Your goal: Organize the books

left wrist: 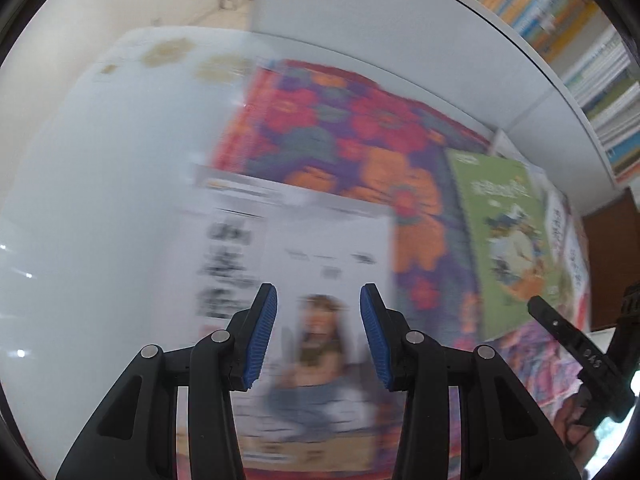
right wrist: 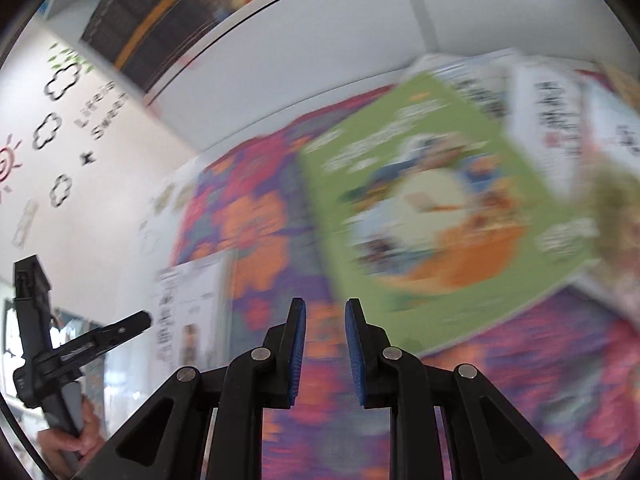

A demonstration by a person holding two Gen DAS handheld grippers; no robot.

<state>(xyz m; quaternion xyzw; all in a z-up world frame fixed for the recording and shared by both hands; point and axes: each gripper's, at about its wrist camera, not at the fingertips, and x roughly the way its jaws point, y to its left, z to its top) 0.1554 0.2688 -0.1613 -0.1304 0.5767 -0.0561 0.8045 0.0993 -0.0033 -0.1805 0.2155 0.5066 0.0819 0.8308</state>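
Observation:
A white book point(left wrist: 320, 240) with a person's picture on its cover lies on a flowered cloth point(left wrist: 340, 120), right under my left gripper point(left wrist: 319, 292). Its blue pads stand apart with nothing between them. To the right a green picture book point(left wrist: 508, 232) lies on the same cloth. In the right wrist view my right gripper point(right wrist: 325, 304) hovers over the cloth point(right wrist: 240, 216), jaws a narrow gap apart and empty. The green book point(right wrist: 432, 208) lies ahead and to its right, the white book point(right wrist: 188, 312) to its left. Both views are blurred.
More white-covered books point(right wrist: 548, 128) lie behind the green one. A shelf full of books point(left wrist: 560, 20) stands past the white ledge. Left of the cloth is bare white tabletop point(left wrist: 100, 200). A hand point(right wrist: 68, 444) holds the left gripper's handle. The wall point(right wrist: 60, 128) carries decals.

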